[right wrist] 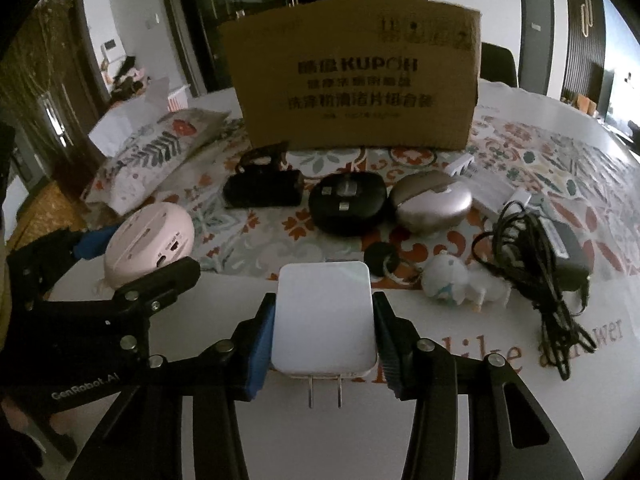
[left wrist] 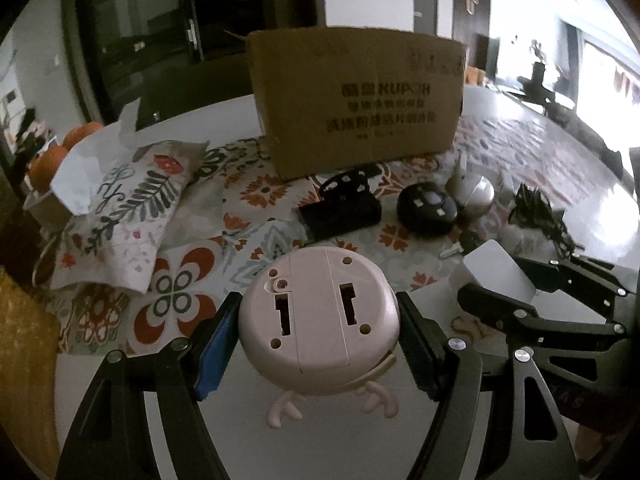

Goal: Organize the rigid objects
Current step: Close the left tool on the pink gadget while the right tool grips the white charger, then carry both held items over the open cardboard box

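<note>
Low in the left wrist view, the left gripper (left wrist: 320, 344) has its jaws clamped on a round pink gadget (left wrist: 318, 316) with two little feet. Low in the right wrist view, the right gripper (right wrist: 322, 340) squeezes a white plug (right wrist: 324, 316), prongs down. A brown cardboard box (right wrist: 356, 88) stands at the top middle, behind a black round thing (right wrist: 347, 201).

A box (right wrist: 356, 84) stands at the back of the bench (right wrist: 460, 360). Before it, left to right, lie a clip (right wrist: 262, 188), a disc (right wrist: 348, 202) and a case (right wrist: 430, 202). A cable bundle (right wrist: 540, 256) lies right of them, a pillow (right wrist: 160, 156) left. A toy (right wrist: 448, 280) sits before the case.
</note>
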The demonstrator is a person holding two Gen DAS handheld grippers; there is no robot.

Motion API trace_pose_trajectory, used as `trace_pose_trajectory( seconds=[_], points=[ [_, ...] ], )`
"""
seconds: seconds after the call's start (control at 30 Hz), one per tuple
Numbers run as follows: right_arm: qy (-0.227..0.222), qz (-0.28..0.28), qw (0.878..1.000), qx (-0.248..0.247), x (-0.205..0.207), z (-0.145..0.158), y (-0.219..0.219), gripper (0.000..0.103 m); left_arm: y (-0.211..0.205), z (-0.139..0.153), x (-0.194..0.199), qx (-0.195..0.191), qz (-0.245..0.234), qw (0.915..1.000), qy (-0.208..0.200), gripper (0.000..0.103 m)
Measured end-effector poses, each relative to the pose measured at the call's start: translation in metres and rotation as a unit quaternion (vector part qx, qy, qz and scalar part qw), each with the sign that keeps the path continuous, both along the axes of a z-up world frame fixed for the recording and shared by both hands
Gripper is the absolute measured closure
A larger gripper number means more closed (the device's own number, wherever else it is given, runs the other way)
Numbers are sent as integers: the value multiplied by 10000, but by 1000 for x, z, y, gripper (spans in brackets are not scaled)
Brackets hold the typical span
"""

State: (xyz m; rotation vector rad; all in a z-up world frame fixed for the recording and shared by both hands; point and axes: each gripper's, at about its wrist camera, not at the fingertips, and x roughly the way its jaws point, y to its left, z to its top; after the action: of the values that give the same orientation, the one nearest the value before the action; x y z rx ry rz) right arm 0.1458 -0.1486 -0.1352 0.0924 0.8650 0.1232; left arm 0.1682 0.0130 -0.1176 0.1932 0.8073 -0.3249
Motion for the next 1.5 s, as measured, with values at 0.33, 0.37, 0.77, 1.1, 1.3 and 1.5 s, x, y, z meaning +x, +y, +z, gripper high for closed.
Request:
trace_pose_trajectory(
  seconds=[0.33,0.37,0.77,1.1,1.3,1.5],
  points=[
    [-357,-32,9991,212,-10,32,-17,57,-6,29,-14,-210,478,9985,-169,29],
    [-406,-38,9989,221,-10,36,-19,57,-8,34,-15,-223,511,9982,-209,29],
    [-946,-107,9950,297,-11,77,-43,56,-28,77,-14,-309,575,9954,-699,29],
    [-1426,-53,9895,248,5,120,-53,56,-39,117,3,-362,549,9907,-1192,29],
    [-1633,-32,9864,186,17,138,-59,56,-46,131,17,-340,553,9889,-1339,29],
    [-1679,-39,9856,201,35,148,-63,56,-50,138,34,-412,598,9887,-1308,29]
  ],
)
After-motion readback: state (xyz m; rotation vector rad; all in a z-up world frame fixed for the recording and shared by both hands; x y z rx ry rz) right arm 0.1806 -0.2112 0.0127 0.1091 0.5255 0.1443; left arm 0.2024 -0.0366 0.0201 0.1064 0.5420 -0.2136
